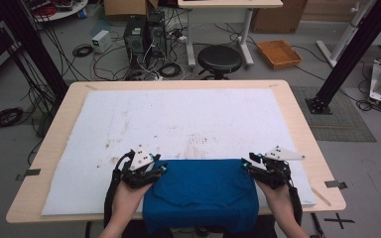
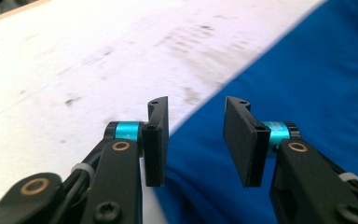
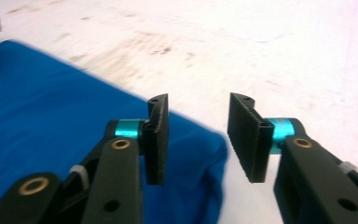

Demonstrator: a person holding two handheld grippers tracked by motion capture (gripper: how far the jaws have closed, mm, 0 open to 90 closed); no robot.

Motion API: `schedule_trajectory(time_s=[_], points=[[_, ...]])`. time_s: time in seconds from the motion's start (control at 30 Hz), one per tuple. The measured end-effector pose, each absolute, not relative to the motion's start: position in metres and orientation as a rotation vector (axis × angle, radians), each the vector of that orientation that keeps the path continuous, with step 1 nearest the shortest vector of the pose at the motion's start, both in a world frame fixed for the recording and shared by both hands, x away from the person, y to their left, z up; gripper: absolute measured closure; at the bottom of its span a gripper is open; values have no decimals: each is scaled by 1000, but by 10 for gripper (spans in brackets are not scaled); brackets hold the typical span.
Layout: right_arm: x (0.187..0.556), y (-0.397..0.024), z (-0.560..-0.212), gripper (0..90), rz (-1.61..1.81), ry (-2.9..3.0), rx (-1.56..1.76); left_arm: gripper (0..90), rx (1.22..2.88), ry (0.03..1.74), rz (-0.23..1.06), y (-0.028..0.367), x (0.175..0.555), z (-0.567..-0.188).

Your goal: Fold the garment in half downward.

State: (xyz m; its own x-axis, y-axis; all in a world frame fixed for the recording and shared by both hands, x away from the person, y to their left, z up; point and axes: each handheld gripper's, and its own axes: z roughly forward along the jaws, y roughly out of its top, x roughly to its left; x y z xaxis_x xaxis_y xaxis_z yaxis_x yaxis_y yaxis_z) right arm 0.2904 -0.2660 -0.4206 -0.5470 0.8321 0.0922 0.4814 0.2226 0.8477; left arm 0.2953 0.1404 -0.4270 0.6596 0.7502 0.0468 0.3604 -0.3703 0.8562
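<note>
A folded blue cloth (image 1: 201,191) is lying at the near edge of the worktop, draping slightly over it, on a stained white mat (image 1: 178,119). I am holding the left gripper (image 1: 159,168) at the cloth's far left corner and the right gripper (image 1: 245,163) at its far right corner, both with jaws spread, pinching nothing. Beyond the table's far edge, a black stool (image 1: 220,58) and tangled cables are sitting on the floor.

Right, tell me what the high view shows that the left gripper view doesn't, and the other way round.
High view alone: both hands, the right gripper at the blue cloth's far right corner, the wooden table edge, a black stool and an orange tray behind. Left gripper view alone: the left gripper up close, jaws apart with nothing between them. Both: the blue cloth on the stained white sheet.
</note>
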Motion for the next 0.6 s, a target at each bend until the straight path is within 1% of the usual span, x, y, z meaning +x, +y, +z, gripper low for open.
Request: schedule_trajectory(time_s=[0.03, 0.1, 0.17, 0.23, 0.27, 0.37, 0.4, 0.43, 0.5, 0.6], points=[[295, -267, -422, 575, 1248, 2120, 1233, 574, 1969, 889, 540, 142, 299, -428], [301, -268, -425, 558, 1240, 2112, 1280, 570, 1963, 924, 539, 144, 304, -431], [306, -269, -429, 557, 1232, 2127, 1309, 551, 1957, 954, 547, 147, 307, -434], [311, -271, -433, 562, 1226, 2143, 1340, 551, 1958, 980, 527, 149, 310, -437], [313, -271, -436, 588, 1223, 2157, 1348, 550, 1957, 996, 518, 150, 311, -439], [315, -271, -440, 712, 1197, 2201, 1339, 561, 1964, 1021, 481, 152, 313, -444], [315, -272, -441, 741, 1189, 2206, 1328, 582, 1973, 1024, 473, 153, 312, -445], [315, -272, -441, 747, 1186, 2208, 1318, 596, 1979, 1026, 474, 153, 312, -446], [314, -272, -441, 746, 1173, 2206, 1316, 596, 1970, 1027, 471, 154, 311, -445], [313, -275, -438, 671, 1202, 2175, 1330, 573, 1941, 1033, 481, 157, 310, -442]])
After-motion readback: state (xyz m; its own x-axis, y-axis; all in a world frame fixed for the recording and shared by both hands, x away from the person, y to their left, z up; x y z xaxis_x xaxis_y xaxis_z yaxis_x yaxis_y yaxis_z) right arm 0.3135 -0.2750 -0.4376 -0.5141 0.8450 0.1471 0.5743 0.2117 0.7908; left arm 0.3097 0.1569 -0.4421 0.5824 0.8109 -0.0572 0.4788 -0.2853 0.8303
